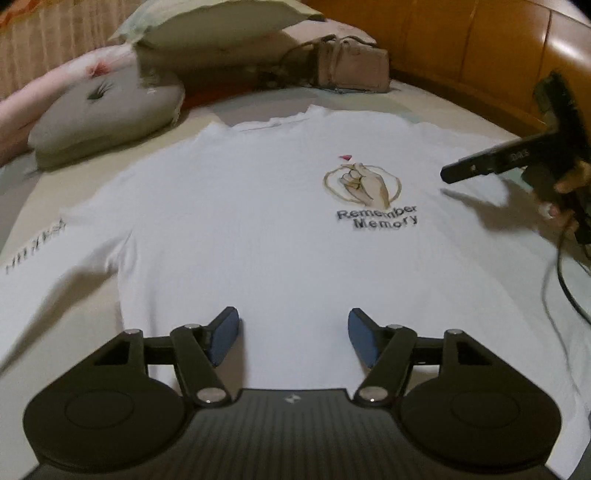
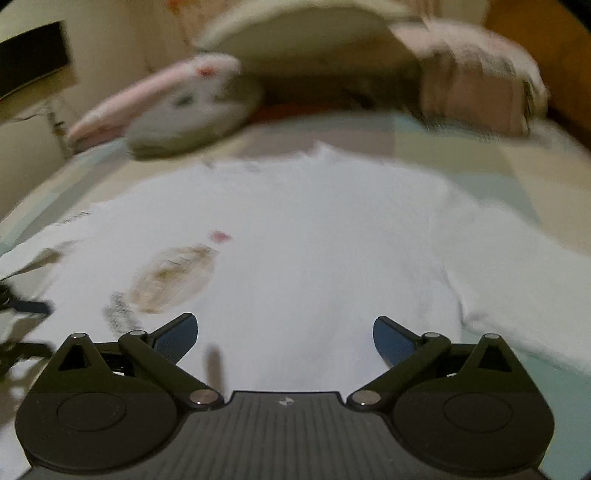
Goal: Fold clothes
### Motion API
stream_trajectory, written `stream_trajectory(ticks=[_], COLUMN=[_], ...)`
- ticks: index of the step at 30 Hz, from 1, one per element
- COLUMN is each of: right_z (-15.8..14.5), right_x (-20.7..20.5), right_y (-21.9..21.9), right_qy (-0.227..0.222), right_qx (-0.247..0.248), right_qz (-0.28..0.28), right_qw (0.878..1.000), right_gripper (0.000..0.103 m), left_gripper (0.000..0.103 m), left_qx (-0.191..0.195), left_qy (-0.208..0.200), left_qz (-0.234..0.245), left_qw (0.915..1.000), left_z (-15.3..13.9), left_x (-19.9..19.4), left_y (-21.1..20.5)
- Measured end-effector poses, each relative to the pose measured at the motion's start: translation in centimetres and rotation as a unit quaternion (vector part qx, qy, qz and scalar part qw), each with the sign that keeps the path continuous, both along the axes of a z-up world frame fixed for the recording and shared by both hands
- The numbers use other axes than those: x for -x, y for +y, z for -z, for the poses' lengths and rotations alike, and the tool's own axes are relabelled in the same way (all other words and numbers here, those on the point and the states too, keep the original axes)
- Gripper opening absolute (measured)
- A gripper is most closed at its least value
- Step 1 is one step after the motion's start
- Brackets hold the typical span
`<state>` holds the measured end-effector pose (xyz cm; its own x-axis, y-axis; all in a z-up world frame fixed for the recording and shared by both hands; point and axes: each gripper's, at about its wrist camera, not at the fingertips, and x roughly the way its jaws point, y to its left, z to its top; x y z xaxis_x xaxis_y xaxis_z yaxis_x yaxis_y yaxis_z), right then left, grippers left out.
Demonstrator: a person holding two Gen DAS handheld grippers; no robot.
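Smooth white cotton shirt (image 1: 229,221) (flat, printed) beneath both spread, empty tools (image 1: 293,338) (image 2: 284,341).

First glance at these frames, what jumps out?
A white long-sleeved shirt lies spread flat on the bed, its finger-heart "Remember Memory" print right of centre. Both the left gripper and right gripper are open with nothing between the jaws. Pillows are piled beyond the collar.

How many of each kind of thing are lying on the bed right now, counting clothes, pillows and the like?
White long-sleeved shirt, spread flat: 1
Pillows or cushions: 2, a grey embroidered one and a pale one behind it
Folded beige bundle: 1
Total: 4
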<state>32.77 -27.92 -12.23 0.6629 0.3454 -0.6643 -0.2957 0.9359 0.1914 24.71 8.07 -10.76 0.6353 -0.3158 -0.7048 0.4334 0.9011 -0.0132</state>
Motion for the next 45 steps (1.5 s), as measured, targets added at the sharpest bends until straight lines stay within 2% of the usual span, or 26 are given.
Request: stream_trajectory(ticks=[3,6,11,14,16,18,20,21,25,27,28,31,33,35,37,40,42,45], right_z=[0.4,0.7,-0.8,-2.8,-2.9,-2.4,-0.9,-0.2,0.5,0.6,0.5,-0.5,-1.6,-2.4,-2.6,-1.6,-0.2,0.2], right_x=[2.2,6.2,10.2,11.2,11.0,10.6,10.4,10.4,14.4,16.3,17.1,18.1,18.3,18.9,18.8,18.4,18.3,19.5], right_y=[-1.1,-1.5,-0.7,0.1,1.3,2.5,3.0,3.0,-0.1,-0.9,-1.2,-0.9,0.3,2.0,5.1,9.4,10.6,8.3], right_qy=[-0.012,-0.02,-0.006,-0.04,-0.046,-0.04,-0.018,-0.006,-0.004,-0.005,-0.005,0.017,0.023,0.005,-0.007,-0.022,-0.013,0.01], right_qx=[0.025,0.084,0.133,0.104,0.089,0.087,0.104,0.112,0.086,0.094,0.095,0.103,0.089,0.057,0.062,0.109,0.148,0.095], right_qz=[-0.007,-0.011,-0.025,-0.029,-0.039,-0.046,-0.043,-0.039,-0.011,-0.006,-0.004,0.011,0.024,0.004,-0.027,-0.06,-0.061,-0.033], right_qw=[1.0,0.996,0.991,0.993,0.994,0.994,0.993,0.993,0.996,0.996,0.995,0.994,0.996,0.998,0.998,0.992,0.987,0.995], right_gripper=[0.103,0.103,0.103,0.103,0.103,0.103,0.103,0.103,0.103,0.103,0.103,0.103,0.103,0.103,0.103,0.103,0.103,0.103], left_gripper=[0.076,0.079,0.079,0.079,0.079,0.08,0.08,0.08,0.09,0.09,0.09,0.09,0.09,0.09,0.09,0.09,0.091,0.092], left_qx=[0.006,0.015,-0.022,-0.041,-0.044,-0.049,-0.06,-0.053,-0.007,-0.002,-0.012,-0.049,-0.064,-0.063,-0.062,-0.07,-0.081,-0.032], left_qy=[0.014,0.025,0.009,-0.031,-0.039,-0.037,-0.026,-0.024,0.012,0.016,0.015,-0.011,-0.039,-0.062,-0.065,-0.045,-0.026,0.018], left_qz=[-0.015,-0.029,-0.021,0.0,0.019,0.038,0.039,0.034,-0.005,-0.011,-0.012,-0.001,0.019,0.044,0.059,0.055,0.042,0.008], left_qw=[0.9998,0.9991,0.9995,0.9987,0.9981,0.9974,0.9971,0.9977,0.9999,0.9998,0.9997,0.9988,0.997,0.9951,0.9942,0.9951,0.9955,0.9993], left_z=[0.0,-0.1,-1.3,-2.0,-1.9,-1.2,-0.2,0.1,0.6,0.5,0.3,-0.9,-1.9,-2.6,-2.6,-1.5,-0.6,-0.2], left_x=[2.1,4.1,5.3,5.4,5.2,4.9,5.0,5.3,7.5,8.8,9.5,10.6,11.3,11.6,11.2,10.6,10.4,11.7], left_y=[1.5,2.5,1.6,0.1,-1.1,-2.3,-2.7,-2.3,1.1,2.1,2.1,0.7,-0.5,-2.0,-3.4,-4.0,-4.0,-1.3])
